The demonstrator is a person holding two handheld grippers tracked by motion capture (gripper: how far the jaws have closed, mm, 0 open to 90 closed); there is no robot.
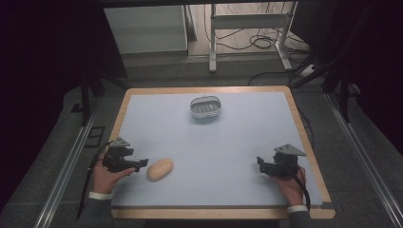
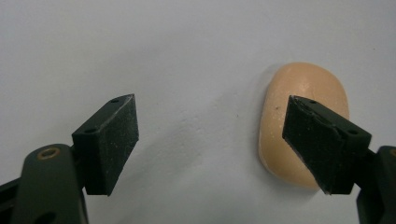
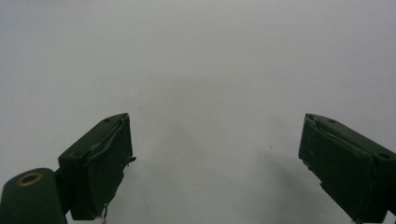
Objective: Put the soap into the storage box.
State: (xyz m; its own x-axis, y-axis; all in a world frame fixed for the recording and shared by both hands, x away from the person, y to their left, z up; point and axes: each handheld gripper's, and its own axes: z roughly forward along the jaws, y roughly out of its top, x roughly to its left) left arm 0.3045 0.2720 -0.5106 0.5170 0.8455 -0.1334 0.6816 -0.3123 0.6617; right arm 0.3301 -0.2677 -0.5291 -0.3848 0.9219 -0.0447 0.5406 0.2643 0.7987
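A tan oval bar of soap [image 1: 160,169] lies on the pale blue mat near the front left. My left gripper [image 1: 140,164] sits just left of it, open, its tips close to the soap's left end. In the left gripper view the soap [image 2: 299,98] lies behind the right jaw, off to the side of the gap, and nothing is between the jaws. A small white soap dish [image 1: 206,107] with a slotted grey insert stands at the back middle of the mat. My right gripper [image 1: 260,163] rests at the front right, open over bare mat [image 3: 210,93].
The mat [image 1: 228,147] covers a wooden table with a raised edge [image 1: 304,137]. Beyond the table's far edge are a white frame's legs [image 1: 212,42] and cables on the floor. Metal rails run along both sides of the table.
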